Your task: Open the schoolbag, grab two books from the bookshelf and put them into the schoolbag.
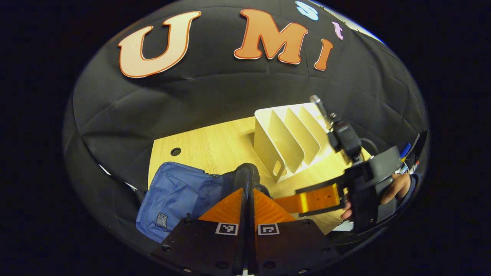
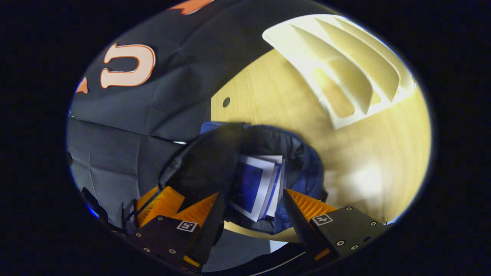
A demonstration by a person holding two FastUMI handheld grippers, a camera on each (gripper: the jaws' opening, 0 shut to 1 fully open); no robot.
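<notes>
In the left gripper view, my left gripper [image 1: 246, 199] is pinched tight on a dark fold of the schoolbag [image 1: 176, 195], seemingly the flap or rim, holding it up. The blue bag lies on the wooden table [image 1: 207, 145] just beside the white bookshelf [image 1: 291, 134], whose slots look bare. My right gripper [image 1: 307, 199] shows farther off, held in my hand [image 1: 395, 188]. A small sewn label [image 1: 162, 220] sits on the bag, too small to read.

In the right gripper view, my right gripper [image 2: 251, 209] stands wide open with nothing between its fingers, poised over the bag's mouth. Two books [image 2: 257, 186] with blue and white covers lie inside the bag (no title legible).

I judge the packing step as good as done: both books are in. Next I'd draw the right gripper clear without snagging the lining, then loosen the left so the flap drops.
</notes>
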